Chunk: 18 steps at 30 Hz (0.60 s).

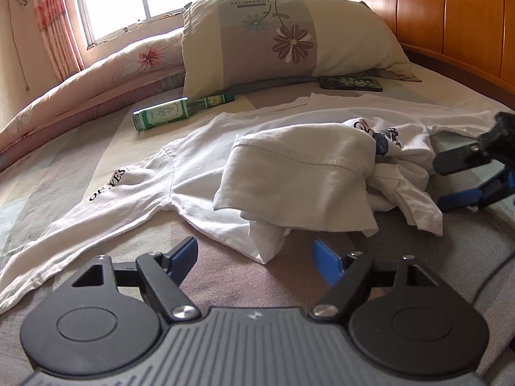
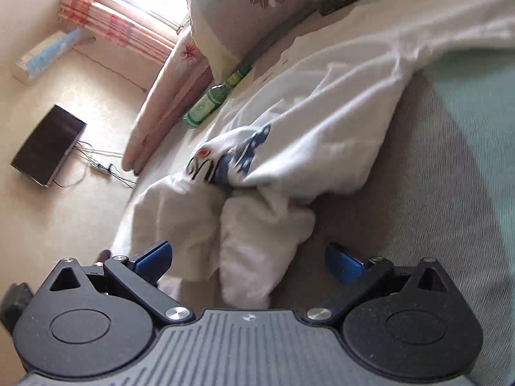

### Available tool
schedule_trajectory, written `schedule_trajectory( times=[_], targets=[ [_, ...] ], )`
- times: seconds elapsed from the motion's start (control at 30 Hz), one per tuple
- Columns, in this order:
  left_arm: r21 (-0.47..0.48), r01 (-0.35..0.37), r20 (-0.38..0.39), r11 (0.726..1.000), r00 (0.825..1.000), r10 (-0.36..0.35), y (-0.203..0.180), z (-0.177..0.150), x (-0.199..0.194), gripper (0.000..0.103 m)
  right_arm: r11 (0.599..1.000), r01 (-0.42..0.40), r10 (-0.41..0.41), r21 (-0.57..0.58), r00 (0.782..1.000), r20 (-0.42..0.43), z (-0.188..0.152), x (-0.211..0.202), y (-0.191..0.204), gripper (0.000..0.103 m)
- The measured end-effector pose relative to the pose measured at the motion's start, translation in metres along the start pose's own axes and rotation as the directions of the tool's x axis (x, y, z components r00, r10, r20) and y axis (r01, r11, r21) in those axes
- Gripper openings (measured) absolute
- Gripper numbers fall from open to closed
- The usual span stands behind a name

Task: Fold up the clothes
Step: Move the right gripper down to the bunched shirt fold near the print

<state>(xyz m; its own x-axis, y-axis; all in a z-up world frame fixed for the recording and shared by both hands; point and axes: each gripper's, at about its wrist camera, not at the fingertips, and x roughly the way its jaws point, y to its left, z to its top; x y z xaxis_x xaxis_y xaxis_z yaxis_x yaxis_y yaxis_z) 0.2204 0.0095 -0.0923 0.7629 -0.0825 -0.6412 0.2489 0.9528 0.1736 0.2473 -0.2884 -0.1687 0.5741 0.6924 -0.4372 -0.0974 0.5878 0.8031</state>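
Observation:
A white long-sleeved shirt [image 1: 289, 173] lies crumpled on the bed, one sleeve with black lettering [image 1: 109, 183] stretched out to the left. A blue and red print [image 1: 383, 135] shows in the bunched middle. My left gripper [image 1: 256, 257] is open just short of the shirt's near folds, with nothing between its fingers. At the shirt's right side my right gripper [image 1: 450, 180] is open too. In the right wrist view a rumpled fold of the shirt [image 2: 257, 225] reaches between the spread fingers of the right gripper [image 2: 249, 262], and the pads [image 2: 154, 260] stand clear of it.
A green glass bottle [image 1: 173, 112] lies on the bed behind the shirt, below a flowered pillow [image 1: 283, 35]. A dark flat case [image 1: 351, 83] rests by the pillow. A rolled quilt [image 1: 96, 83] lines the left side, a wooden headboard [image 1: 450, 16] the right.

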Motion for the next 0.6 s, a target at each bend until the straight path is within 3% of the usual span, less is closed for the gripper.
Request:
schedule_trajectory(
  times=[0.13,0.4,0.5,0.6],
  targets=[
    [-0.007,0.013,-0.001,1.0,1.0,-0.013,-0.001,-0.002,0.0,0.079,0.999,-0.023,0.023,0.029,1.0,0.006,-0.011,0.003,0.005,0.103],
    [-0.034,0.001,0.018,0.999,1.0,0.0,0.01,-0.005,-0.009,0.079,0.997,-0.025,0.023,0.069,0.999,0.041,0.012,0.032,0.004,0.103],
    [-0.052,-0.012,0.01,0.999,1.0,0.012,0.016,-0.009,-0.008,0.079,0.99,-0.098,0.096,0.1,0.995,0.023,-0.005,0.024,0.003,0.103],
    [-0.069,-0.022,-0.004,0.997,1.0,0.021,0.021,-0.011,-0.005,0.079,0.997,-0.048,0.045,0.059,0.997,0.054,-0.013,0.027,0.007,0.097]
  ],
)
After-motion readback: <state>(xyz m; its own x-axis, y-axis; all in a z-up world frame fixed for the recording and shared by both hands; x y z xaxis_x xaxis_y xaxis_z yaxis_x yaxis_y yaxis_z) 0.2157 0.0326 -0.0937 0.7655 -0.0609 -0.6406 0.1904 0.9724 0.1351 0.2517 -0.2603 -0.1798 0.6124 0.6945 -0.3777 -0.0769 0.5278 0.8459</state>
